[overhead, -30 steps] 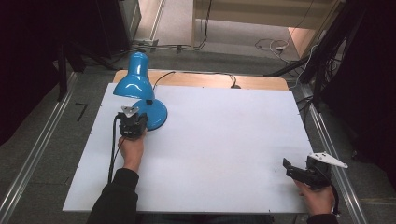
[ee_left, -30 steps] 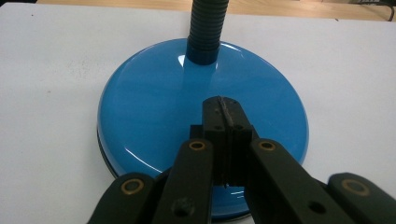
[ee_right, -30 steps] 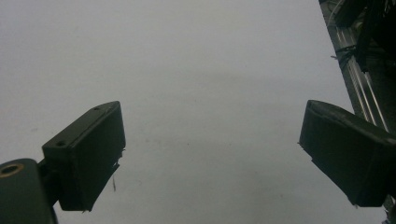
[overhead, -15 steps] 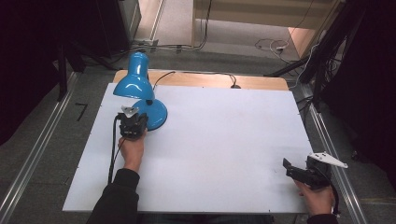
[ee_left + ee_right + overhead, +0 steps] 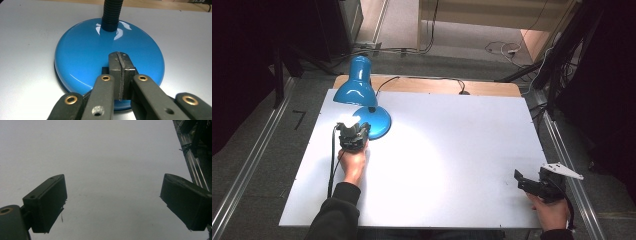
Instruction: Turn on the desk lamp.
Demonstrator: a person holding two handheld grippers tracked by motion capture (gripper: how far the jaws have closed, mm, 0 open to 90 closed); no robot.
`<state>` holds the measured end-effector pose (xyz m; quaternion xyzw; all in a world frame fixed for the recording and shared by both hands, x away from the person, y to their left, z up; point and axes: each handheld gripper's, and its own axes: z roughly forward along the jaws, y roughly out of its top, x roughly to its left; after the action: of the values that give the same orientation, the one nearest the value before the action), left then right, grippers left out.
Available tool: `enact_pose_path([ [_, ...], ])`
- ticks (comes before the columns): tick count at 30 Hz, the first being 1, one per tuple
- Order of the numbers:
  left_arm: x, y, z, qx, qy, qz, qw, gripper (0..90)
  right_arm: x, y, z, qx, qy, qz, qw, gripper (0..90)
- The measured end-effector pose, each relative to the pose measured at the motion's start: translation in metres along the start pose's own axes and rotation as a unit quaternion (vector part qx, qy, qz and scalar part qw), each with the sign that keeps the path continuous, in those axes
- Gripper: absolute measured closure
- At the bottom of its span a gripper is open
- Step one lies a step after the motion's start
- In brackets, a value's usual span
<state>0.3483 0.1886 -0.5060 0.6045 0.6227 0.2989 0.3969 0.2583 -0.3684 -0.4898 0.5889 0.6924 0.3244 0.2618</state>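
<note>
Over at the near edge of the lamp base [image 5: 107, 57], the left gripper [image 5: 120, 75] rests with its jaws pressed together, nothing between them. That blue desk lamp [image 5: 362, 100] stands lit at the table's [image 5: 452, 150] far left. Its glossy base looks slippery and weighted; the ribbed neck [image 5: 111, 12] seems the surer hold. The right gripper [image 5: 112, 200] hangs with jaws spread apart over bare tabletop.

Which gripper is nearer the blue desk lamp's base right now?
Left. The left gripper sits over the near edge of the blue desk lamp's base, jaws closed together. The right gripper is far across the table, near its right front corner.
</note>
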Motion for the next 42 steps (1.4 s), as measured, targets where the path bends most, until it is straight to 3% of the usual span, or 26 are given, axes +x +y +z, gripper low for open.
enact_pose_path([
  [3, 0.001, 0.0, -0.002, -0.003, -0.001, 0.006, 1.0, 90.0, -0.002, 0.0, 0.0, -0.002, 0.0, -0.001, 1.0, 5.6],
  [7, 0.004, 0.002, -0.013, -0.022, -0.01, -0.01, 0.9997, 90.0, -0.003, 0.0, 0.0, -0.002, -0.002, 0.002, 1.0, 5.6],
  [16, 0.001, 0.0, -0.037, -0.009, -0.04, -0.005, 0.9992, 89.0, -0.002, 0.0, -0.002, -0.005, -0.001, 0.001, 1.0, 5.6],
  [20, 0.001, -0.001, -0.044, -0.01, -0.036, 0.005, 0.9993, 87.5, -0.002, 0.0, -0.003, -0.006, 0.001, 0.001, 1.0, 5.6],
  [26, 0.009, -0.003, -0.05, -0.008, -0.033, -0.002, 0.9994, 83.5, -0.003, 0.0, -0.003, -0.008, 0.0, 0.001, 1.0, 5.6],
  [31, 0.013, -0.006, -0.057, -0.004, -0.034, -0.001, 0.9994, 73.5, -0.003, 0.0, -0.003, -0.008, 0.002, 0.001, 1.0, 5.5],
  [37, 0.01, -0.009, -0.068, -0.005, -0.01, 0.008, 0.9999, 39.8, -0.003, 0.0, -0.004, -0.009, 0.003, 0.002, 1.0, 5.6],
  [42, 0.009, -0.014, -0.078, -0.014, -0.014, 0.003, 0.9998, 30.5, -0.003, 0.0, -0.004, -0.008, 0.002, 0.002, 1.0, 5.6],
])
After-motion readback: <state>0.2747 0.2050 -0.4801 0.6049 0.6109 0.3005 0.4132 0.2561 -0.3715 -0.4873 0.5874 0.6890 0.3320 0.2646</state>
